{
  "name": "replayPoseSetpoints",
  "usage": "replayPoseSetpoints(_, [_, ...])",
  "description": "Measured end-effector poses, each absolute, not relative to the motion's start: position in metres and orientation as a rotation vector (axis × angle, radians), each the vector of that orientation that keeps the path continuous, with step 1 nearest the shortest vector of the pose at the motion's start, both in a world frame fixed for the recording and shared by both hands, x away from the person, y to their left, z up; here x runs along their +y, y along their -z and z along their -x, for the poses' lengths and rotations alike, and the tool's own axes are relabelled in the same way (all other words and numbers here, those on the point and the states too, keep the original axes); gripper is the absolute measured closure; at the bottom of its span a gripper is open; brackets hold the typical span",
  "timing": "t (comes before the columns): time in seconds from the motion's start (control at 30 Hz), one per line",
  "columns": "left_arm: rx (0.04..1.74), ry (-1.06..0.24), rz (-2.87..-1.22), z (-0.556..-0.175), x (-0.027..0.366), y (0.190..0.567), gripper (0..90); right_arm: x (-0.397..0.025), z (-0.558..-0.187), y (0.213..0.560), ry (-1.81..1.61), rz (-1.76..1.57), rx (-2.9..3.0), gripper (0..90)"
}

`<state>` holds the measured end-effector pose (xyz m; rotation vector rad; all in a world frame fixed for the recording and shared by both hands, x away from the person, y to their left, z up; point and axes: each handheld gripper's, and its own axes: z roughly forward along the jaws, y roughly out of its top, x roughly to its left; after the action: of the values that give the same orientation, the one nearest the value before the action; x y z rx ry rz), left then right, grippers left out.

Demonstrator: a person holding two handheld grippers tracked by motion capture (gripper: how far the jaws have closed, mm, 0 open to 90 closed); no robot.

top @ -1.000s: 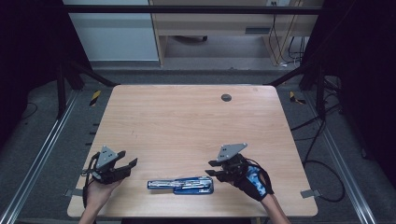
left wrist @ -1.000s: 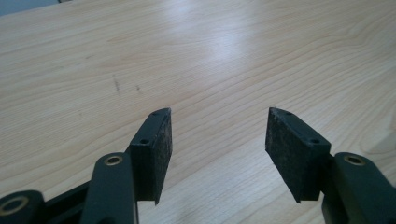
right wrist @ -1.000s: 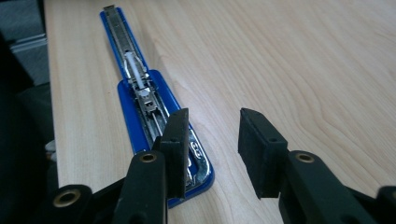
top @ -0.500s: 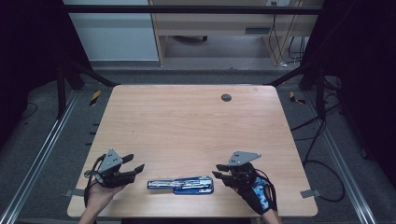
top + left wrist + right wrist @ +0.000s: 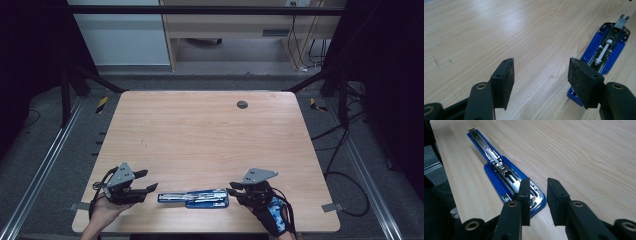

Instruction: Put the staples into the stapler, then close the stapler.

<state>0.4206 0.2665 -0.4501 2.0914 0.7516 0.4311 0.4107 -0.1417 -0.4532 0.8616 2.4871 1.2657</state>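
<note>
Blue stapler [image 5: 194, 197] near table [image 5: 200, 135] front edge; both claws apart, flanking.

Stapler [image 5: 194, 197] lies opened flat near the surface's [image 5: 210, 135] front edge, between left gripper [image 5: 145, 181] and right gripper [image 5: 234, 188]; small disc [image 5: 242, 104] far behind.

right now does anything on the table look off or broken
The blue stapler lies swung fully open and flat near the table's front edge, metal staple track exposed. Not visibly broken, and both claws are open and clear of it.
</note>
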Motion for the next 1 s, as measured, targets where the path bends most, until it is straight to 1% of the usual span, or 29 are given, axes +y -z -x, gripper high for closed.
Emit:
replayPoseSetpoints(0.2, [0.708,-0.398,-2.121,-0.418,0.265,0.45,36.8,-0.141,-0.404,0.456,-1.276,-0.862,2.497,82.7])
replayPoseSetpoints(0.4, [0.672,-0.374,-2.142,-0.415,0.262,0.449,36.2,-0.139,-0.398,0.457,-1.29,-0.862,2.509,87.6])
replayPoseSetpoints(0.67, [0.632,-0.334,-2.174,-0.412,0.256,0.448,35.5,-0.136,-0.398,0.462,-1.292,-0.843,2.54,89.9])
replayPoseSetpoints(0.83, [0.594,-0.318,-2.21,-0.41,0.251,0.449,35.0,-0.132,-0.395,0.462,-1.293,-0.824,2.549,90.0])
replayPoseSetpoints(1.0, [0.59,-0.3,-2.227,-0.411,0.246,0.453,35.1,-0.127,-0.394,0.466,-1.28,-0.808,2.579,90.0])
